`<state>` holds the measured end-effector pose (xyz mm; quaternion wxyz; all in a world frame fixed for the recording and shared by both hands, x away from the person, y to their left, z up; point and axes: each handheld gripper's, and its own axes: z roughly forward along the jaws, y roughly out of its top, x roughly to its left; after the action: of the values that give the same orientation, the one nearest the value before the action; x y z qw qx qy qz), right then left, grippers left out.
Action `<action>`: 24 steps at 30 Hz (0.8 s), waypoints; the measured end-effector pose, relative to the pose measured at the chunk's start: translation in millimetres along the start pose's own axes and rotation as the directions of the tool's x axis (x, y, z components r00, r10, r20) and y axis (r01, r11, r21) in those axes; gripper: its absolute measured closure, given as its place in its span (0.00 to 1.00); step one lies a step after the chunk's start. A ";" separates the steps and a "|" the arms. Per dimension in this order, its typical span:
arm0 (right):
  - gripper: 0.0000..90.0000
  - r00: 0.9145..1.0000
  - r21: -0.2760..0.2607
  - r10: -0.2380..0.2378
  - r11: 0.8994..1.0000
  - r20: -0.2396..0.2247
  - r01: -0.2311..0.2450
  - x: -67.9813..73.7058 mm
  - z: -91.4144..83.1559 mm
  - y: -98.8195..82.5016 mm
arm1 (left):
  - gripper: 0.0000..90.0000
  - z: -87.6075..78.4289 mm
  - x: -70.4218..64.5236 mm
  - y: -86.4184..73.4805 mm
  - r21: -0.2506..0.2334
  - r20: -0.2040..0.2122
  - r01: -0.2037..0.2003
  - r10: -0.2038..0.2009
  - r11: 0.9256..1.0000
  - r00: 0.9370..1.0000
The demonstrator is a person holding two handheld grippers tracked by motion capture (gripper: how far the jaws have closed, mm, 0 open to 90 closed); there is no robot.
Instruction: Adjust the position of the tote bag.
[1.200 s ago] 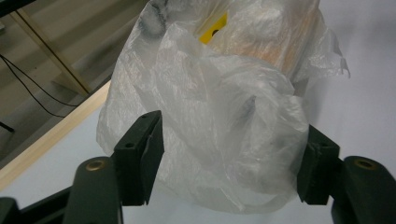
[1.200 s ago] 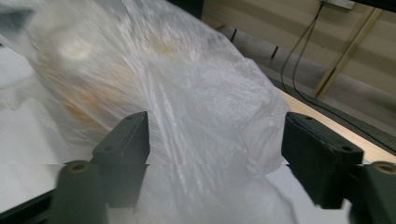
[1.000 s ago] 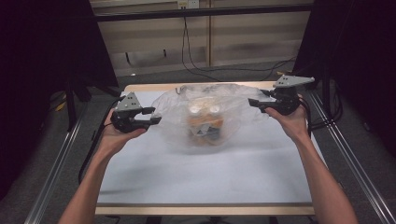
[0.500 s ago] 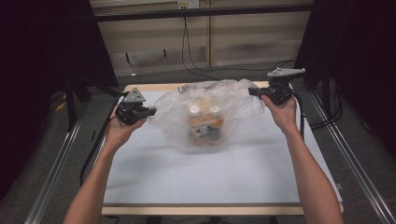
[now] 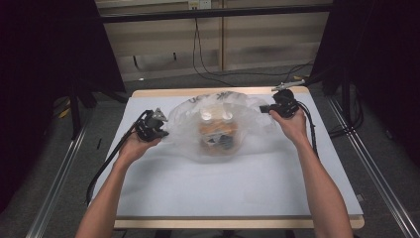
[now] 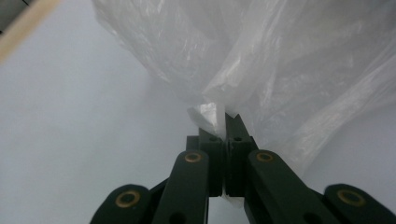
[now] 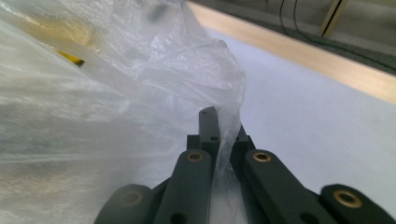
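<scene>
A clear plastic bag (image 5: 218,126) lies on the white table top (image 5: 223,188), with two white-capped bottles (image 5: 214,116) and dark items showing through it. My left gripper (image 5: 163,133) is shut on the bag's left edge; its jaws pinch a fold of film (image 6: 210,116). My right gripper (image 5: 265,109) is shut on the bag's right edge, the film (image 7: 224,126) caught between its jaws. Both sets of jaws have just closed on the bag. The bag (image 6: 280,60) billows ahead of the left jaws, and yellow contents show through the bag (image 7: 70,84) in the right gripper view.
The table's wooden rim (image 5: 213,92) runs along the far side, close behind the bag. Metal rails (image 5: 59,173) flank the table on both sides. Cables (image 5: 208,54) lie on the floor beyond. Bare white surface stretches from the bag toward the person.
Both hands have come down and forward toward the far part of the table, and both grippers have closed on the bag's edges. The bag has sunk lower and spread flatter on the table.
</scene>
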<state>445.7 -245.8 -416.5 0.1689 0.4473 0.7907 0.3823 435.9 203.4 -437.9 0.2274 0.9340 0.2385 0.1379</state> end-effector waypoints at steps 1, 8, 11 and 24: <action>1.00 1.000 0.016 -0.002 1.000 -0.007 0.002 -0.1 1.9 -3.2 | 0.99 3.5 -1.7 -3.8 0.016 0.007 -0.005 0.005 1.000 1.000; 1.00 0.998 0.060 -0.023 0.998 -0.055 0.026 4.5 2.1 -26.2 | 0.99 7.3 -7.3 -25.8 0.037 0.085 -0.026 0.023 0.999 0.996; 1.00 0.997 0.068 -0.047 0.996 -0.061 0.051 10.2 -3.6 -35.7 | 0.99 -0.3 -10.1 -32.1 0.026 0.076 -0.031 0.029 0.999 0.997; 1.00 0.997 0.171 -0.071 0.982 -0.043 0.078 8.6 5.5 -77.1 | 0.99 -18.4 -15.8 -41.2 -0.043 0.126 -0.036 0.041 0.998 0.991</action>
<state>399.9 -259.8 -477.7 0.1293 0.4234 0.8399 0.3139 399.9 234.3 -444.6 0.2582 0.9405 0.2028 0.0872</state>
